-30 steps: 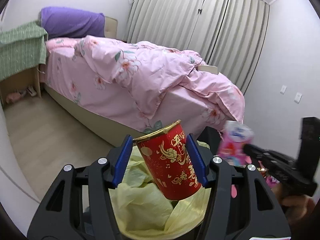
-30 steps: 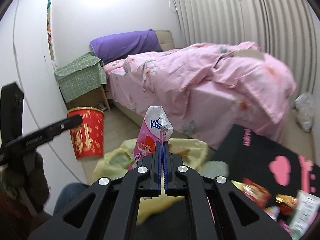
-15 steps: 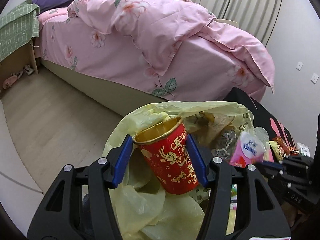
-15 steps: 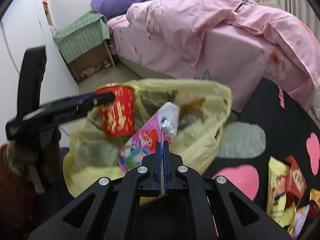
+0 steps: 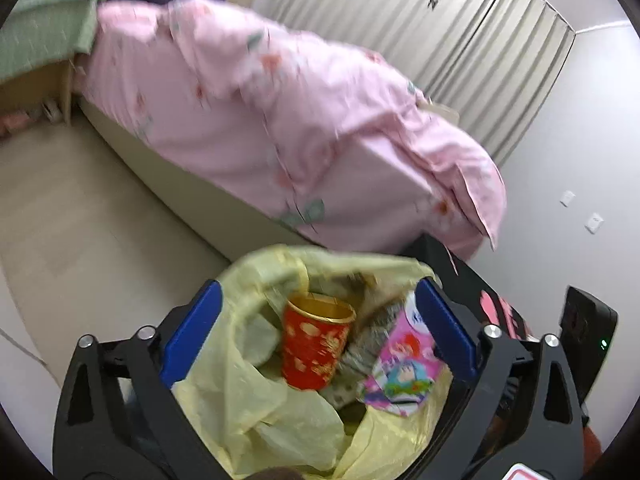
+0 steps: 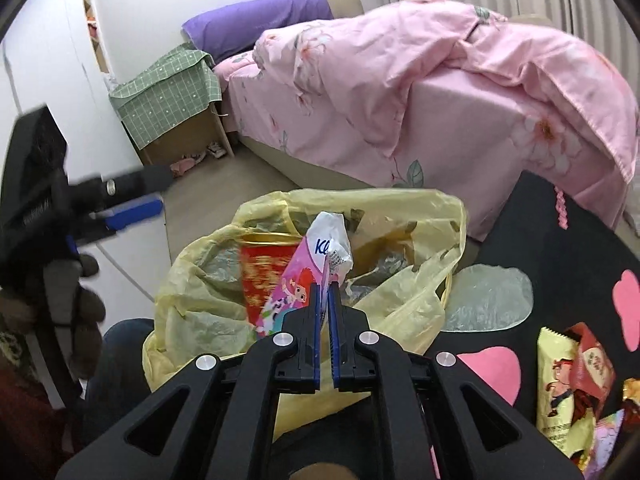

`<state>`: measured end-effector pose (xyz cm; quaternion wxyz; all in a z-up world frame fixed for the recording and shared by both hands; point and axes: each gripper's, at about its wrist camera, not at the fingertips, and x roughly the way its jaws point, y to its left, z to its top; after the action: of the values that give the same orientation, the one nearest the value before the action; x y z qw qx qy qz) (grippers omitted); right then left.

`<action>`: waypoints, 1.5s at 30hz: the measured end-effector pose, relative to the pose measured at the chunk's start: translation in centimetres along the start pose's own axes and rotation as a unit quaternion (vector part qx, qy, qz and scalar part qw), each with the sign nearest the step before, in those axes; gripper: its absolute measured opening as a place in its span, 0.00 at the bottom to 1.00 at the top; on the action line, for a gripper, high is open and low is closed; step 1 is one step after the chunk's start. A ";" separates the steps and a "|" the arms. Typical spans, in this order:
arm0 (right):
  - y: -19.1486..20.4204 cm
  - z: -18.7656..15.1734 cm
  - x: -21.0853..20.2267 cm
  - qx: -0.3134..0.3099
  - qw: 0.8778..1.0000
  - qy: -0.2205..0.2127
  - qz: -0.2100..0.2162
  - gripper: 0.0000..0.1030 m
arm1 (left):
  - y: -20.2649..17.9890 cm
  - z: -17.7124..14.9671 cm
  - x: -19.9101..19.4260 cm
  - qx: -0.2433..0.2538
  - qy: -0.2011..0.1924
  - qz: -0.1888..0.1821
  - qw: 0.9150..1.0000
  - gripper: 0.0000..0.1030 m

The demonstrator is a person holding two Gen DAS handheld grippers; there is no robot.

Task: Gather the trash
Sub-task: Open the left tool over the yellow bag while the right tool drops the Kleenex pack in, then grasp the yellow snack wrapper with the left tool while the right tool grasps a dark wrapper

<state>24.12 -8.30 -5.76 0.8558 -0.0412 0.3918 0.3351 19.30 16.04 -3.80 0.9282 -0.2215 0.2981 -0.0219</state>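
Observation:
A yellow trash bag [image 5: 256, 408] stands open below both grippers; it also shows in the right wrist view [image 6: 200, 300]. A red and gold paper cup [image 5: 314, 350] lies inside it, free of my left gripper [image 5: 316, 340], which is open wide above the bag. The cup shows in the right wrist view too [image 6: 264, 276]. My right gripper [image 6: 325, 300] is shut on a pink tissue packet [image 6: 308, 276] held over the bag's mouth. The packet appears in the left wrist view [image 5: 404, 364].
A bed with a pink quilt [image 6: 420, 92] stands behind the bag. A black mat with pink hearts [image 6: 560, 264] lies to the right, with snack wrappers [image 6: 576, 380] and a clear plastic piece [image 6: 488, 300]. A green-covered nightstand [image 6: 172, 96] is at the left.
My left gripper has opened and let go of the red cup, which dropped into the bag. The right gripper still holds the tissue packet over the bag.

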 end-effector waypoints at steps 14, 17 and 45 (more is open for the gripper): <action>-2.6 -1.4 -13.7 0.027 0.993 -0.100 -0.050 0.63 | -6.5 -1.3 -4.3 0.066 -0.028 -0.005 0.997 0.91; -4.3 -4.0 -17.3 0.034 0.991 -0.098 -0.082 0.63 | -9.0 -2.9 -3.8 0.085 0.001 -0.039 0.996 0.91; -12.0 -27.0 -30.2 0.174 0.938 -0.093 -0.286 0.61 | -25.6 -11.8 6.0 0.201 0.148 -0.148 0.957 0.91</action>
<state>-0.14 -42.89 -5.57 0.9419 0.0289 0.3345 0.0049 19.88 -12.75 -4.76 0.8856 -0.0662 0.3854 -0.2506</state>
